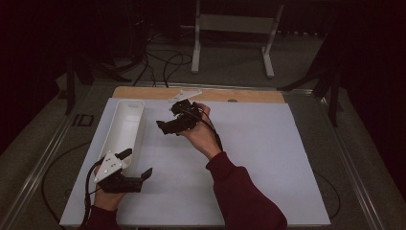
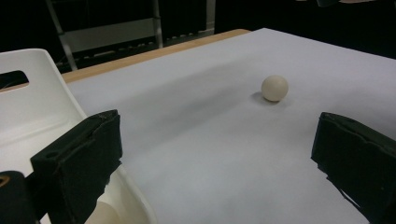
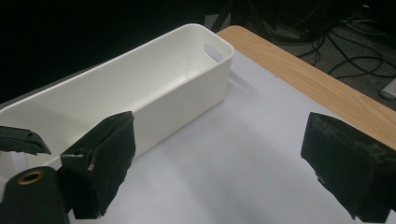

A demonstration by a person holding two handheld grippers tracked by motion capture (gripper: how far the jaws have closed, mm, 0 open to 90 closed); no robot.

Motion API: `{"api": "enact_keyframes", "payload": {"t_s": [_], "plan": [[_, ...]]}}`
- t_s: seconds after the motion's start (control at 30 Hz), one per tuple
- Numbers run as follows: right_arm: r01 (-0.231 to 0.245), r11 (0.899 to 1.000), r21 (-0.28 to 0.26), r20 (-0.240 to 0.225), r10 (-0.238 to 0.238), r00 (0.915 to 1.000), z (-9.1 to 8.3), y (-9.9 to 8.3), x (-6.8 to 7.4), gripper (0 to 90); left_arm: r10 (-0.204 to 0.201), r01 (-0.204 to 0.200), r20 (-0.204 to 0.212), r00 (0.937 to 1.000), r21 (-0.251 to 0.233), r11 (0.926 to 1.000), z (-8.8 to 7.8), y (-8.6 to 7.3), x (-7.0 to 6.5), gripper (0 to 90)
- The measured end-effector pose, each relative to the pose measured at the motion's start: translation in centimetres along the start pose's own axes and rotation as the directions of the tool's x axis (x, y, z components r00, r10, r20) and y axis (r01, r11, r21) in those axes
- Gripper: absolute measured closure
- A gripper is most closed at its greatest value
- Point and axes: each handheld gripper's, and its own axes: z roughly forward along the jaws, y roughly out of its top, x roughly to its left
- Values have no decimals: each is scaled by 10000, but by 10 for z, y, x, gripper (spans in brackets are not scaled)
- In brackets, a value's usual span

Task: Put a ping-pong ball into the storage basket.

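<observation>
Both released: right gripper [image 1: 168,120] hides the ball [image 2: 274,88] overhead; left gripper [image 1: 137,164] holds nothing.

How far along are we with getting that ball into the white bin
Nothing looks done: the ball lies loose on the white sheet. Both the left gripper and right gripper are open, holding nothing. Left to do: grab the ball and put it in the bin.
</observation>
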Motion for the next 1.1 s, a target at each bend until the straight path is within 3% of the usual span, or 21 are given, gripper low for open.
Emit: {"api": "enact_keyframes", "payload": {"t_s": [1.1], "plan": [[-653,9969,435,621,626,9961,-18,-49,-32,96,32,-32,-38,10000,26,10000,0,0,-1,23]]}}
